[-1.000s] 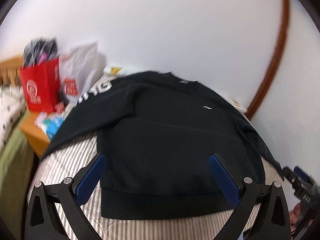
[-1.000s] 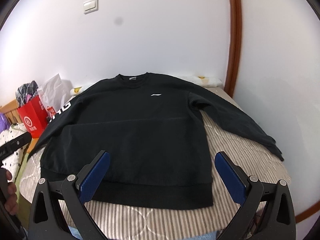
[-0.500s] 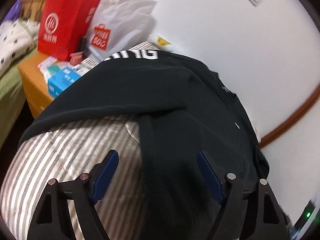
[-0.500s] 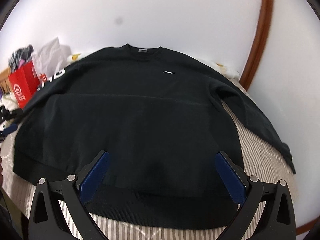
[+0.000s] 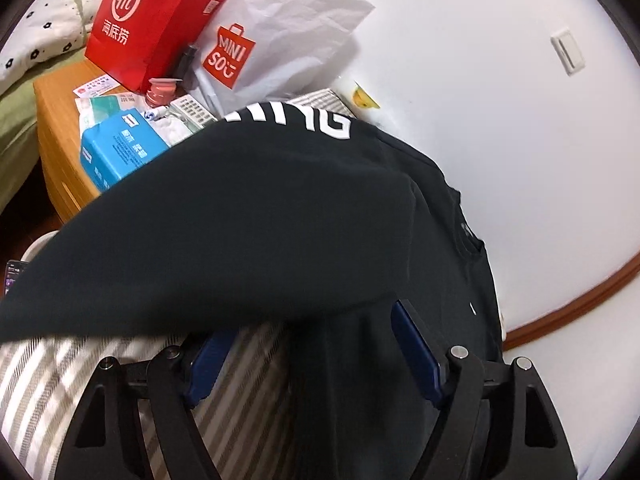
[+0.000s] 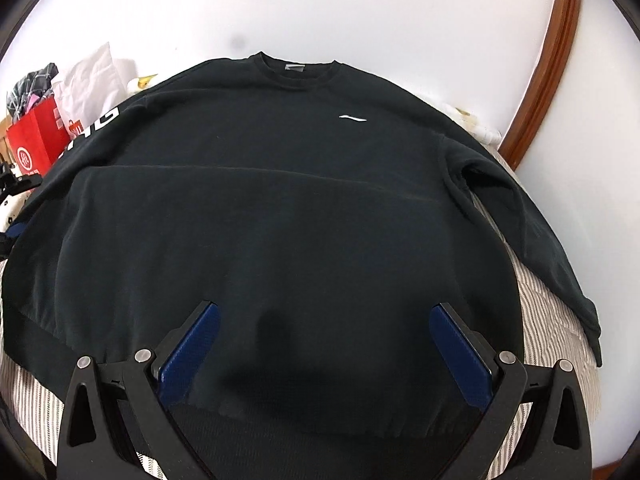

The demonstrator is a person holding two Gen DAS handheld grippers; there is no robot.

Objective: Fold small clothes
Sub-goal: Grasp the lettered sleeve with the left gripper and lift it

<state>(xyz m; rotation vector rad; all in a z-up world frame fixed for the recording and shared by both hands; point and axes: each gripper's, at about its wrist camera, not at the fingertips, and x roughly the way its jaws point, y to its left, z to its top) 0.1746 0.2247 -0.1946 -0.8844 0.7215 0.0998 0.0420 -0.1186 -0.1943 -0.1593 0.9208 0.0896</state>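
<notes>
A black sweatshirt (image 6: 280, 200) lies flat, front up, on a striped bed (image 6: 552, 320), with a small white logo on the chest and both sleeves spread out. My right gripper (image 6: 324, 332) is open and hovers low over the sweatshirt's lower front, just above the hem. My left gripper (image 5: 308, 344) is open at the sweatshirt's left side, where the sleeve with white lettering (image 5: 240, 220) meets the body (image 5: 400, 360). The sleeve hides the tip of its left finger. Whether it touches the cloth I cannot tell.
A wooden nightstand (image 5: 52, 120) left of the bed holds a red paper bag (image 5: 152, 20), a white Miniso bag (image 5: 280, 40) and a blue box (image 5: 120, 148). A white wall with brown trim (image 6: 540, 80) stands behind the bed.
My left gripper has swung left and pushed in close under the lettered sleeve. My right gripper has moved forward and lower over the sweatshirt's front. Both stay open.
</notes>
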